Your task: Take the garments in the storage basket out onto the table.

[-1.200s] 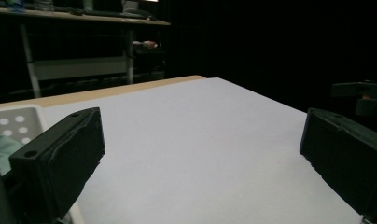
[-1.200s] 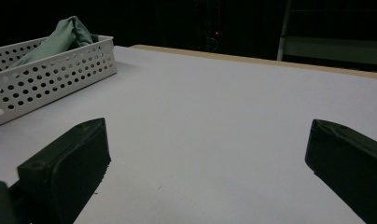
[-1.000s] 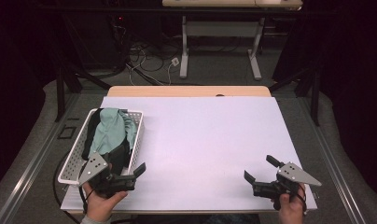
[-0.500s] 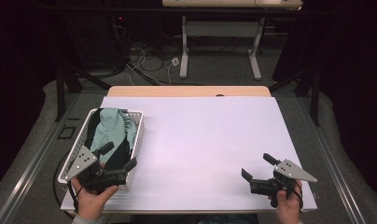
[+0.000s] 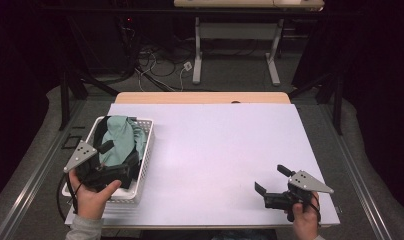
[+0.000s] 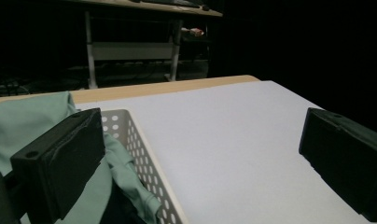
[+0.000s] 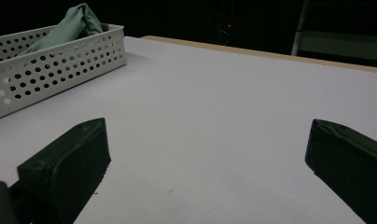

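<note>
Both grippers wide open, empty — left gripper (image 5: 121, 159) over white basket (image 5: 146, 150) of green cloth (image 5: 119, 135), right gripper (image 5: 270, 179) near-right over table (image 5: 215, 145).

High overhead, 2 low gripper views, shared basket (image 5: 146, 150)

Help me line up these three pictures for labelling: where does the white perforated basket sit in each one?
High view: the white basket sits at the table's left edge, under the left claw.
Left gripper view: its rim runs along the lower left, beside the left jaw.
Right gripper view: it stands at the upper left, far from the jaws.
Shared landmark: the green cloth piled inside it.
</note>
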Available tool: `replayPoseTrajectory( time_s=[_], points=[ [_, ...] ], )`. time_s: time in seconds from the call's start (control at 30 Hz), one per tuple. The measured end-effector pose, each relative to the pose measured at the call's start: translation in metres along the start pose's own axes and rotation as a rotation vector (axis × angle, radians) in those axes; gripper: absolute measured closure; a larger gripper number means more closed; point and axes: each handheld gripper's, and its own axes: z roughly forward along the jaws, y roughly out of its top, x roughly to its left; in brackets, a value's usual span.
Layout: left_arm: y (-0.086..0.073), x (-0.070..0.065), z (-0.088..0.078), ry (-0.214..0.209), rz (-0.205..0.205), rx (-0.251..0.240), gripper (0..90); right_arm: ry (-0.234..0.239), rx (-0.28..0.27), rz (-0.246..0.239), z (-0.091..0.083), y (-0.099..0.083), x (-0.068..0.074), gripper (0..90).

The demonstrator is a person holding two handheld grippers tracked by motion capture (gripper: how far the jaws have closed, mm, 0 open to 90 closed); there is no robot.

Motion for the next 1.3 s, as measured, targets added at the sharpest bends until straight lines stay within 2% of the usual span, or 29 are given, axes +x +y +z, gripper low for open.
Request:
replayPoseTrajectory(
  time_s=[0.13,0.43,0.5,0.53,0.57,0.63,0.83,1.07,1.17,1.3],
  points=[
    [0.006,0.008,0.003,0.038,0.000,0.013,1.2,-0.007,0.004,0.004,-0.001,0.000,0.000,0.0],
    [0.015,0.017,0.008,0.069,-0.013,0.032,1.2,-0.006,0.005,0.005,-0.002,-0.001,-0.001,0.0],
    [0.020,0.022,0.010,0.098,-0.036,0.048,1.2,-0.010,0.008,0.008,-0.003,-0.001,-0.002,0.0],
    [0.020,0.022,0.010,0.098,-0.036,0.048,1.7,-0.010,0.008,0.010,-0.003,-0.001,-0.002,0.0],
    [0.023,0.025,0.011,0.130,-0.064,0.062,2.1,-0.012,0.007,0.018,-0.003,-0.002,-0.002,0.0],
    [0.026,0.028,0.012,0.135,-0.079,0.063,2.1,-0.014,0.011,0.024,-0.003,-0.002,-0.002,0.0],
    [0.031,0.035,0.016,0.156,-0.090,0.074,2.1,-0.016,0.013,0.033,-0.003,-0.003,-0.004,0.0],
    [0.033,0.045,0.024,0.193,-0.102,0.107,2.1,-0.012,0.025,0.034,-0.002,-0.003,-0.004,0.0],
    [0.035,0.047,0.026,0.195,-0.100,0.121,2.0,-0.010,0.027,0.029,-0.001,-0.003,-0.004,0.0],
    [0.037,0.049,0.030,0.219,-0.118,0.137,2.0,-0.009,0.024,0.032,0.000,-0.004,-0.004,0.0]
  ],
)
